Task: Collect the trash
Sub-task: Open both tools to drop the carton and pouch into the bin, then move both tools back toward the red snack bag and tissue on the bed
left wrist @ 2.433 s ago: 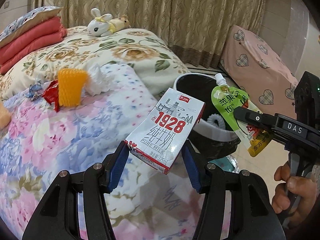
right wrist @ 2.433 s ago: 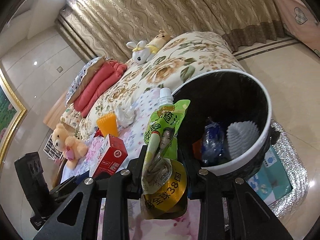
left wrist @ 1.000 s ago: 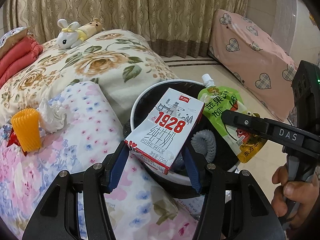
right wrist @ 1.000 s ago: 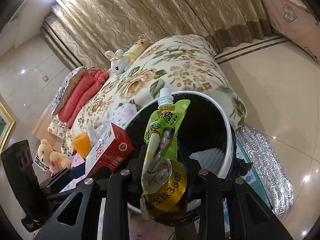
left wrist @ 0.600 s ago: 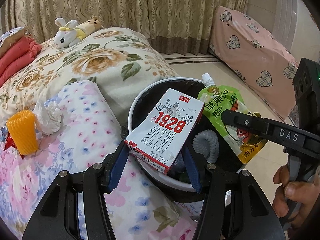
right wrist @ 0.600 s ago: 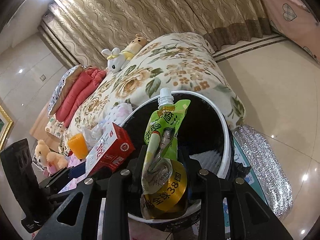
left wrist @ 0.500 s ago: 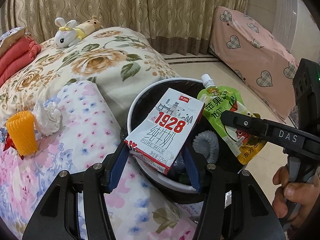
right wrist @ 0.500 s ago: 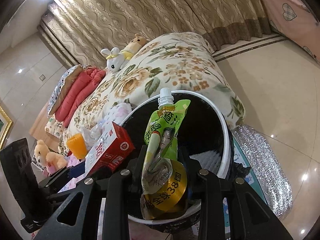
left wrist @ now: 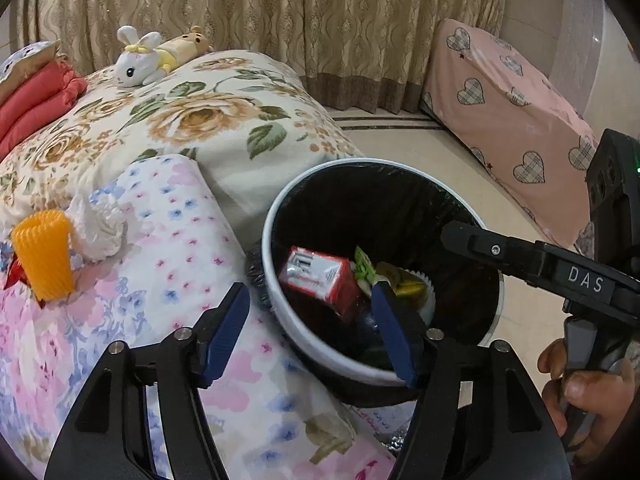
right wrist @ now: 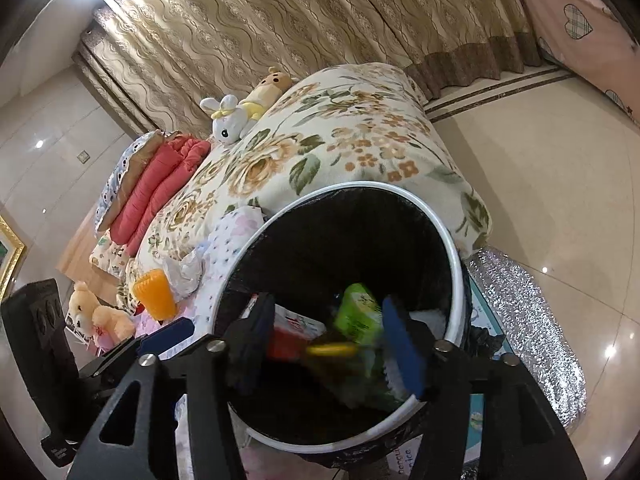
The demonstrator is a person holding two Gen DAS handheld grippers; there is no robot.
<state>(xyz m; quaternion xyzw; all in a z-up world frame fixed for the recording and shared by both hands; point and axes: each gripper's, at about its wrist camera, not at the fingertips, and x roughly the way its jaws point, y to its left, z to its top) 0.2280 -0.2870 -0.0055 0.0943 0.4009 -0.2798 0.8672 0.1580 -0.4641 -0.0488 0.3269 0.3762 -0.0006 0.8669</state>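
Note:
Both grippers hover over the white-rimmed trash bin (left wrist: 276,304) with a black liner, beside the bed. My left gripper (left wrist: 310,330) has its jaws opening, nothing between them; the red and white milk carton (left wrist: 320,280) lies tilted inside the bin below. My right gripper (right wrist: 330,344) also has its jaws opening with nothing held; the green juice pouch (right wrist: 358,312) is blurred, falling into the bin (right wrist: 454,280) next to the carton (right wrist: 292,334). The right gripper's finger (left wrist: 520,258) crosses the left wrist view, a hand (left wrist: 592,392) on its handle.
On the pink floral blanket (left wrist: 168,248) lie an orange foam sleeve (left wrist: 44,258), a crumpled white tissue (left wrist: 98,228) and a red wrapper (left wrist: 12,274). A plush rabbit (left wrist: 138,64) sits on the rose-print quilt. Silver foil mat (right wrist: 524,320) lies by the bin.
Both grippers opened. The milk carton dropped from the left gripper into the bin, and the juice pouch left the right gripper and is falling in. Neither hand moved.

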